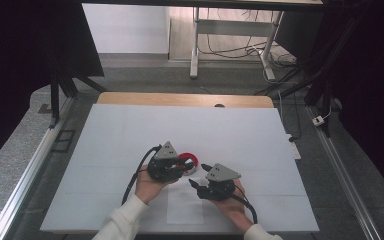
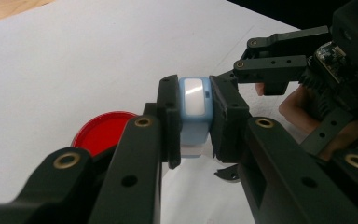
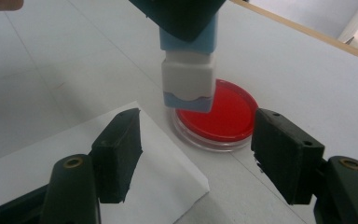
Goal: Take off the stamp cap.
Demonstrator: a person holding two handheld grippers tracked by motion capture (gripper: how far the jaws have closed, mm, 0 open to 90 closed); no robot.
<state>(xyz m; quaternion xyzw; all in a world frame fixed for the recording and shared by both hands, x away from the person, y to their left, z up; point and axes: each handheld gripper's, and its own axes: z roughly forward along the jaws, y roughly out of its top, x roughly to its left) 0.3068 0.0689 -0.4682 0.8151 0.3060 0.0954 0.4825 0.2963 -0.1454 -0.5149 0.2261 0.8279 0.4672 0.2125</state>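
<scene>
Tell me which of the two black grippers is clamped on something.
The left gripper: its jaws press on the light-blue and white stamp-like block, held over the round red ink pad. The right gripper stands open, holding nothing.

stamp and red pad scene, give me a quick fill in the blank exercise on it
1. The left gripper is shut on a light blue and white ____.
2. The round ink pad beside the stamp is coloured ____.
3. The right gripper has its jaws ____, with nothing between them.
4. The sheet of paper below the right gripper's jaws is coloured ____.

Missing words: stamp; red; open; white
</scene>
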